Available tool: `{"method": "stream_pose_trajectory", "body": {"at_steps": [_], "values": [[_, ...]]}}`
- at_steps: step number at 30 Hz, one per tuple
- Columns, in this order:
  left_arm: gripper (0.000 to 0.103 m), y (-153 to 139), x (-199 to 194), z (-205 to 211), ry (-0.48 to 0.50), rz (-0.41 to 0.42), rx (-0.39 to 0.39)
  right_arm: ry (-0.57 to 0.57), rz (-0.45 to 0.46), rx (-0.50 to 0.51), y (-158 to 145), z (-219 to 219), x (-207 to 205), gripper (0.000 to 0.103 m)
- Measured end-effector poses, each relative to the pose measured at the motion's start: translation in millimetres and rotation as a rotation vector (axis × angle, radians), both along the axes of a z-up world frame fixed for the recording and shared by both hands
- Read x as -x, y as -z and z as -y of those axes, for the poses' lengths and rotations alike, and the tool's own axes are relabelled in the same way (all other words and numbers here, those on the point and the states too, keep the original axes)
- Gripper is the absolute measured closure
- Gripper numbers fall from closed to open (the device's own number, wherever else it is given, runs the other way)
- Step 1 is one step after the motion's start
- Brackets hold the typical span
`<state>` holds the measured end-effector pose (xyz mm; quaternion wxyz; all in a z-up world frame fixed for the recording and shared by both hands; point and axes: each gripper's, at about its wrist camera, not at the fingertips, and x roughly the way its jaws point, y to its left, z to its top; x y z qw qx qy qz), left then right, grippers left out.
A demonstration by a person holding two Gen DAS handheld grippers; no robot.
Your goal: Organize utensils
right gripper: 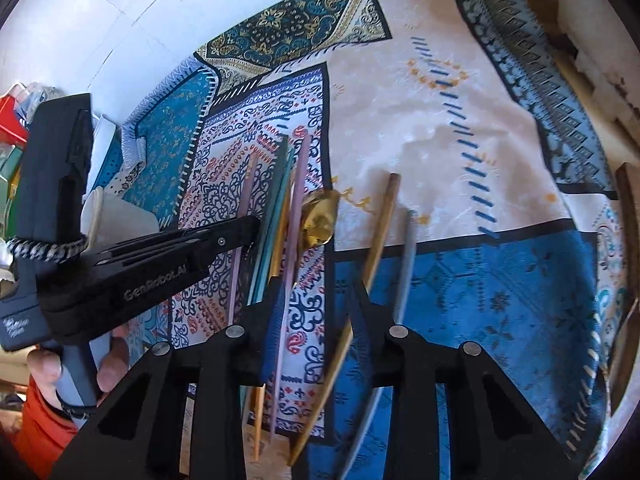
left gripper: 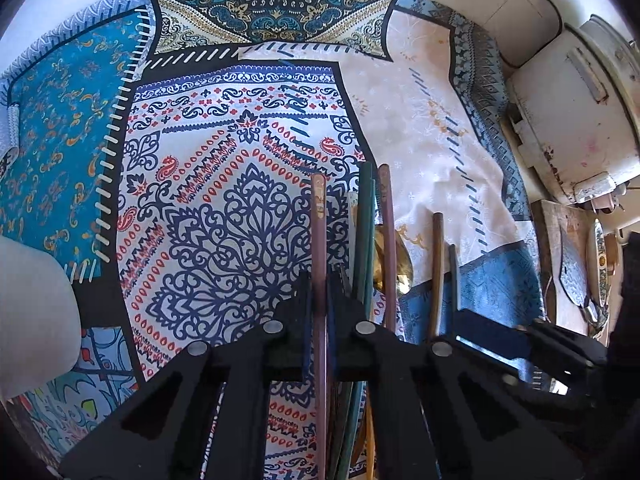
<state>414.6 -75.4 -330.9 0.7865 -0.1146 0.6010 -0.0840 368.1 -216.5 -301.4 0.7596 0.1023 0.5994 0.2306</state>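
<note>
On the patterned cloth (left gripper: 248, 216), a pink chopstick (left gripper: 319, 248) is clamped by the left gripper (left gripper: 319, 300); the right gripper (right gripper: 320, 312) is spread around a brown chopstick (right gripper: 380, 232). Neighbours could be dragged (they lie close). Counted: roughly six sticks, one gold spoon (right gripper: 320, 220).

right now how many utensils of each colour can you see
pink chopsticks: 2
green chopsticks: 2
brown chopstick: 1
grey chopstick: 1
gold spoon: 1
total: 7 clearly visible; the bundle overlaps, so more may hide
</note>
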Motion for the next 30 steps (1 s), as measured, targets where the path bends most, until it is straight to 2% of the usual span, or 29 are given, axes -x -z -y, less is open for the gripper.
{"method": "stream_pose_trajectory", "body": {"at_steps": [4,11,22,30], "values": [[0.098,-11,11,-5,-0.011,0.029,0.006,-0.001,-0.028,-0.015,6,-10,-4,0.079],[0.098,-30,28,-15,-0.045,0.076,-0.029,-0.014,-0.038,0.008,13,-29,-13,0.092],[0.098,-51,50,-26,-0.068,0.125,-0.044,-0.02,-0.003,0.041,12,-31,-10,0.097],[0.099,-74,67,-28,-0.09,0.177,-0.043,-0.016,0.078,0.028,-17,-20,0,0.097]]}}
